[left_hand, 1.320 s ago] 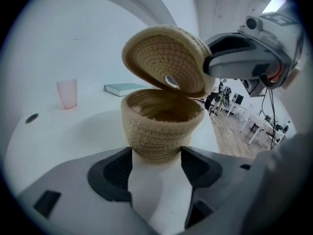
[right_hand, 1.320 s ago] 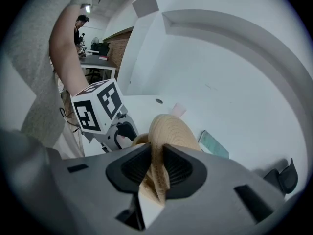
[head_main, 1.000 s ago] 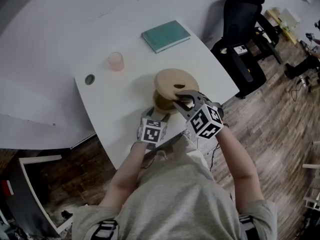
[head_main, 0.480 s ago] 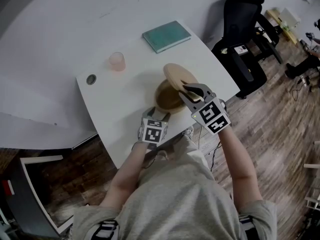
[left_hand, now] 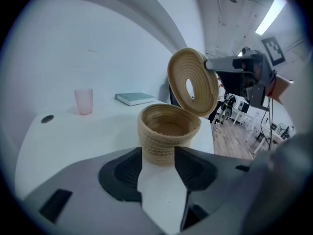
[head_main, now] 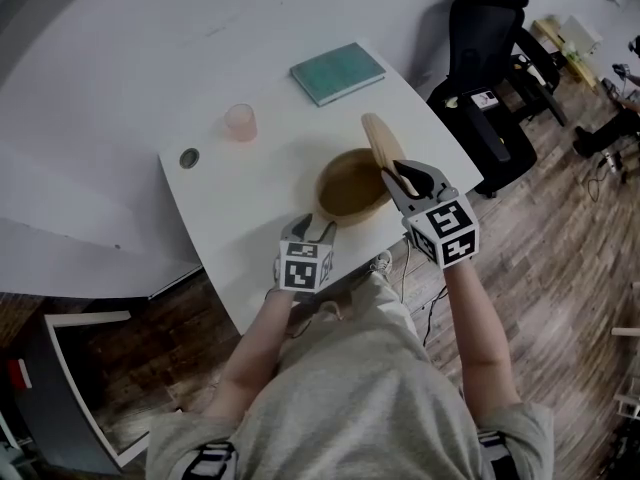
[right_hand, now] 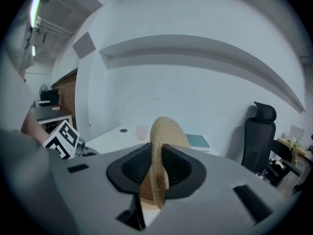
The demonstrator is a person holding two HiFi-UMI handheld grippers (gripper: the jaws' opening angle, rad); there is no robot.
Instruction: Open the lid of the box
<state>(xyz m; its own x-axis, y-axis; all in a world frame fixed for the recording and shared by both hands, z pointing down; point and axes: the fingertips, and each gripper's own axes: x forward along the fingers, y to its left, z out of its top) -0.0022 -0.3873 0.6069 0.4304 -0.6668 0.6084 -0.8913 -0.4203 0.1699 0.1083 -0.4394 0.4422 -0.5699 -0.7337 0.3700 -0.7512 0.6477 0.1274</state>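
– Count it out for me: what is on the worktop (head_main: 222, 215)?

– One woven box (head_main: 352, 186), one pink cup (head_main: 241, 122), one teal book (head_main: 338, 72) and one small round grommet (head_main: 189, 157) set into the surface. One black office chair (head_main: 482, 56) stands on the floor past the far right corner. There is one lid (head_main: 383, 148) and there are two grippers.

– Where is the box, and which way does it face?

– It stands upright near the front right edge of the worktop, with its mouth open to the ceiling and its inside bare. The cup is well apart to its far left and the book is well behind it.

– And the lid?

– It is off the box and up in the air, just beside the right rim. It stands on edge. In the head view its long line runs from near right to far left. Its flat face, with one hole in the middle, is turned towards the box.

– What holds it?

– The right gripper (head_main: 405, 175). Its jaws are clamped on the lid's lower edge, one pad on each face.

– What about the left gripper (head_main: 315, 226)?

– It is at the box's near left side. Its jaws have just been closing but stand apart. In the left gripper view the foot of the box shows in the gap at their tips. I cannot tell whether the pads touch it.
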